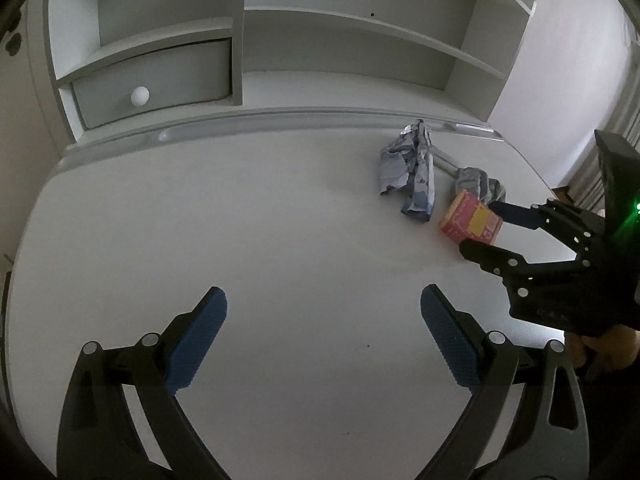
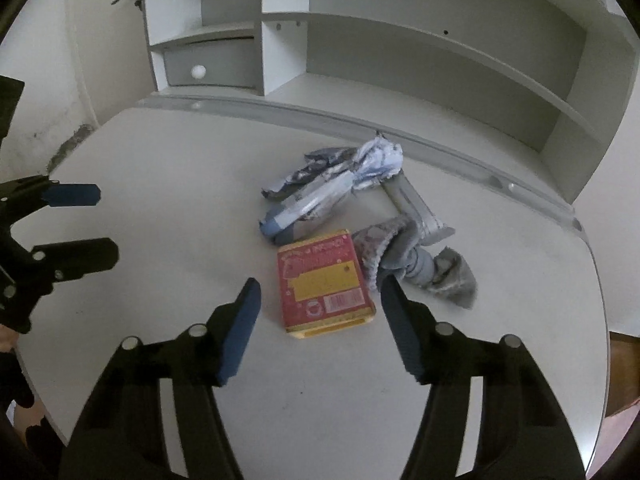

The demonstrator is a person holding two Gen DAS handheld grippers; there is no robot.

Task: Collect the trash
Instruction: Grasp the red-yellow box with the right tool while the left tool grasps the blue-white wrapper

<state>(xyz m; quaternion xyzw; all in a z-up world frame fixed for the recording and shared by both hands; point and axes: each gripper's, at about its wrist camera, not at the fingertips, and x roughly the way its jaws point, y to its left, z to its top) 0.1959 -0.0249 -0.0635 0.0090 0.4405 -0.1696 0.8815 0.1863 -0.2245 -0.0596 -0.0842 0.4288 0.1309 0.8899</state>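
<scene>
A red and yellow carton lies flat on the white desk, with a crumpled blue and white wrapper behind it and a knotted grey wrapper to its right. My right gripper is open, its fingers either side of the carton's near end, not touching it. In the left wrist view the carton, the blue wrapper and the right gripper show at the right. My left gripper is open and empty over bare desk; it also shows in the right wrist view.
A white shelf unit with a grey drawer and a round knob stands at the back of the desk. A raised grey rail runs along the desk's rear edge. A white wall is at the right.
</scene>
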